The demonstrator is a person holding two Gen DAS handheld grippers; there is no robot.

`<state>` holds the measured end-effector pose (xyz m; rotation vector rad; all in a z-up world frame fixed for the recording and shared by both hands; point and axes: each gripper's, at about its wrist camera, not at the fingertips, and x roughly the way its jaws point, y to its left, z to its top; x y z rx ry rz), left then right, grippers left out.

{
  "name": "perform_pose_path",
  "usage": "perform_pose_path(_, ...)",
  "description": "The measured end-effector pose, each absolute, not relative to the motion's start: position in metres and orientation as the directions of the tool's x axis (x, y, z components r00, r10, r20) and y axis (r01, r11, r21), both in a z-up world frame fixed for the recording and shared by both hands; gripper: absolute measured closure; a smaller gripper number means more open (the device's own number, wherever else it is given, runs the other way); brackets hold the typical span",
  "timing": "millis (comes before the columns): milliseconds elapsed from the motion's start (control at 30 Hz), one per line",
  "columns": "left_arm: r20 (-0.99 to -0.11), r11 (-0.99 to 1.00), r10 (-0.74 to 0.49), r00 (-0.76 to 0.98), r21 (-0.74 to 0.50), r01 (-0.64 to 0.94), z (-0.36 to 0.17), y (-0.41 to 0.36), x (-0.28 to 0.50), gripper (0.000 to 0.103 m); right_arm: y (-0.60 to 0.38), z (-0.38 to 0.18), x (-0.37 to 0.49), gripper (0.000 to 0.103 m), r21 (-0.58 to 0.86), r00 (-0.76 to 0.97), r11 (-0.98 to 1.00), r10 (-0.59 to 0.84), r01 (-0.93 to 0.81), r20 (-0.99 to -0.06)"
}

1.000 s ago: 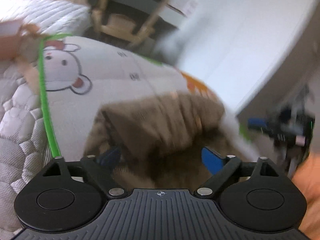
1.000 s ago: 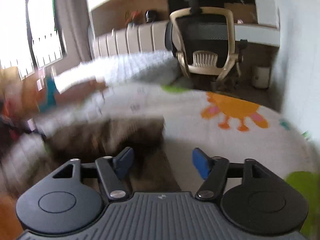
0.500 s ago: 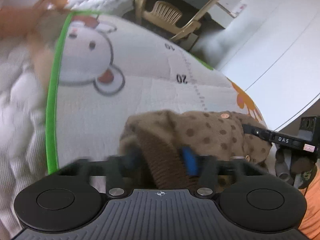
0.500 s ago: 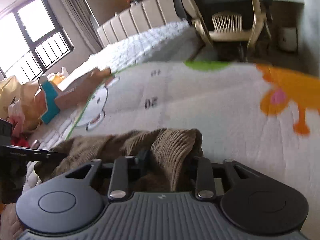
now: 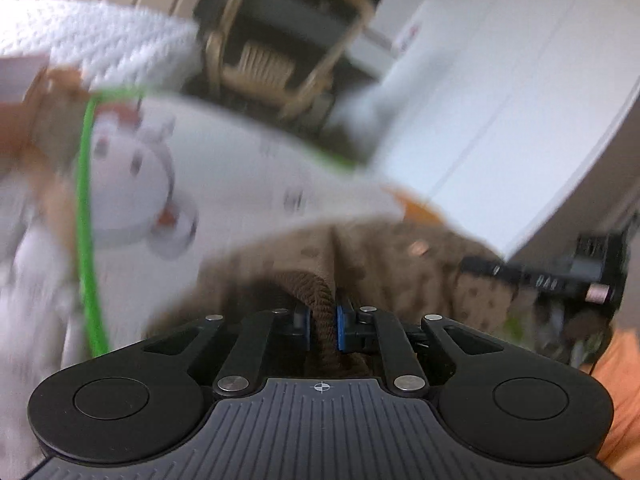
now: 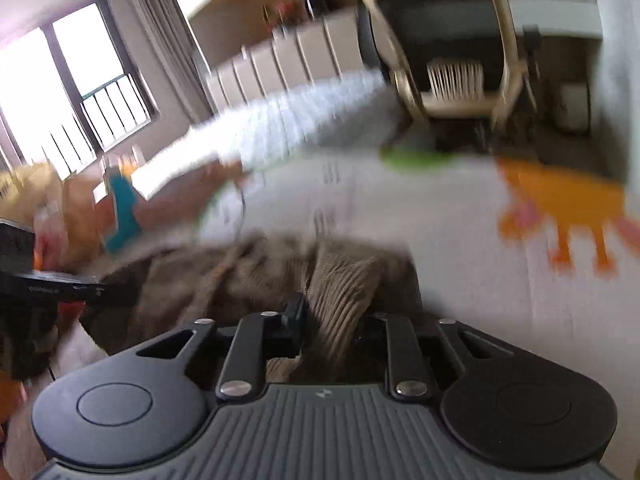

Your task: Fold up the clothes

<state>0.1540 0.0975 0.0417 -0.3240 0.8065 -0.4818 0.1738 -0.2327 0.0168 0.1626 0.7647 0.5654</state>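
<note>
With our left tongs (image 5: 323, 322) clamped on the dark ribbed hem and our right tongs (image 6: 334, 320) pinching a ribbed fold of the brown dotted garment (image 5: 400, 264) bunched on the cartoon-printed mat (image 5: 240, 184), we judged ourselves mid-fold, needing level, matched carrying next.

**Printed play mat carrying a brown garment**

A white quilted mat (image 5: 248, 168) is lying flat under everything, showing a green border line (image 5: 86, 208), a cartoon white animal face (image 5: 140, 184) and an orange cartoon figure (image 6: 560, 208) toward its far side. Small printed numerals are sitting near the middle, too blurred to read. A brown dotted knit garment (image 5: 392, 264) is resting bunched on the near part of the mat, its ribbed edge (image 6: 340, 292) rising off the surface. Beyond the mat's far edge, a white textured bedspread (image 6: 280, 120) is lying alongside it. Motion blur is softening most edges.
</note>
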Motion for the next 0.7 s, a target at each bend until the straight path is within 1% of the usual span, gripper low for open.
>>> perform_pose_path(67,-0.668,0.863,-0.502,0.549,-0.423,0.276,0.019,0.098,0.136,0.084,-0.233,-0.004,0.159,0.076,0.302,0.562,0.866,0.491,-0.398,-0.666)
perform_pose_path(100,-0.675,0.86,-0.507,0.536,-0.435,0.266,0.012,0.101,0.13,0.077,-0.236,-0.009,0.153,0.071,0.294,0.558,0.87,0.482,-0.395,-0.676)
perform_pose_path(133,-0.681,0.857,-0.511,0.524,-0.446,0.256,0.005,0.104,0.125,0.074,-0.238,-0.012,0.147,0.067,0.288,0.558,0.874,0.475,-0.392,-0.68)
perform_pose_path(167,-0.687,0.854,-0.516,0.512,-0.458,0.246,-0.002,0.107,0.12,0.068,-0.243,-0.008,0.145,0.057,0.287,0.576,0.874,0.477,-0.393,-0.664)
perform_pose_path(200,-0.667,0.843,-0.53,0.523,-0.478,0.245,0.0,0.11,0.117,0.057,-0.247,-0.004,0.142,0.047,0.287,0.594,0.874,0.479,-0.393,-0.647)
perform_pose_path(233,-0.647,0.833,-0.544,0.534,-0.497,0.245,0.001,0.114,0.114,0.049,-0.251,0.001,0.14,0.042,0.286,0.611,0.873,0.482,-0.395,-0.628)
perform_pose_path(267,-0.63,0.827,-0.551,0.548,-0.502,0.254,0.003,0.115,0.114,0.031,-0.253,0.004,0.14,0.035,0.283,0.625,0.869,0.489,-0.405,-0.608)
perform_pose_path(300,-0.612,0.82,-0.558,0.56,-0.507,0.264,0.005,0.116,0.114,0.02,-0.253,0.003,0.141,0.031,0.278,0.633,0.868,0.492,-0.412,-0.598)
perform_pose_path(367,-0.592,0.82,-0.558,0.581,-0.502,0.276,0.006,0.115,0.118,0.016,-0.252,0.002,0.144,0.031,0.268,0.647,0.865,0.497,-0.425,-0.578)
perform_pose_path(400,-0.597,0.82,-0.556,0.578,-0.506,0.267,0.002,0.11,0.123,0.016,-0.247,0.002,0.143,0.032,0.26,0.648,0.864,0.497,-0.432,-0.577)
perform_pose_path(433,-0.602,0.821,-0.554,0.575,-0.51,0.258,-0.002,0.105,0.127,0.017,-0.243,0.003,0.142,0.037,0.251,0.649,0.863,0.497,-0.438,-0.576)
perform_pose_path(467,-0.61,0.819,-0.556,0.565,-0.516,0.248,-0.006,0.1,0.131,0.021,-0.238,0.004,0.141,0.064,0.243,0.649,0.862,0.498,-0.445,-0.575)
perform_pose_path(500,-0.63,0.836,-0.533,0.565,-0.496,0.235,-0.004,0.095,0.133,0.034,-0.233,0.004,0.14,0.079,0.235,0.65,0.861,0.498,-0.452,-0.575)
perform_pose_path(533,-0.651,0.852,-0.509,0.564,-0.474,0.222,-0.002,0.09,0.135,0.049,-0.229,0.005,0.139,0.079,0.226,0.65,0.86,0.498,-0.458,-0.574)
perform_pose_path(567,-0.67,0.867,-0.485,0.562,-0.452,0.209,0.0,0.084,0.138,0.077,-0.224,0.006,0.137,0.087,0.218,0.651,0.858,0.498,-0.465,-0.573)
perform_pose_path(600,-0.688,0.881,-0.46,0.561,-0.43,0.196,0.002,0.079,0.14,0.084,-0.22,0.006,0.136,0.09,0.209,0.652,0.857,0.498,-0.471,-0.572)
perform_pose_path(633,-0.67,0.879,-0.466,0.579,-0.425,0.215,0.014,0.081,0.136,0.085,-0.217,0.009,0.135,0.091,0.203,0.654,0.855,0.5,-0.477,-0.567)
perform_pose_path(700,-0.622,0.877,-0.473,0.624,-0.403,0.262,0.045,0.086,0.123,0.087,-0.225,0.029,0.126,0.092,0.204,0.679,0.85,0.513,-0.485,-0.525)
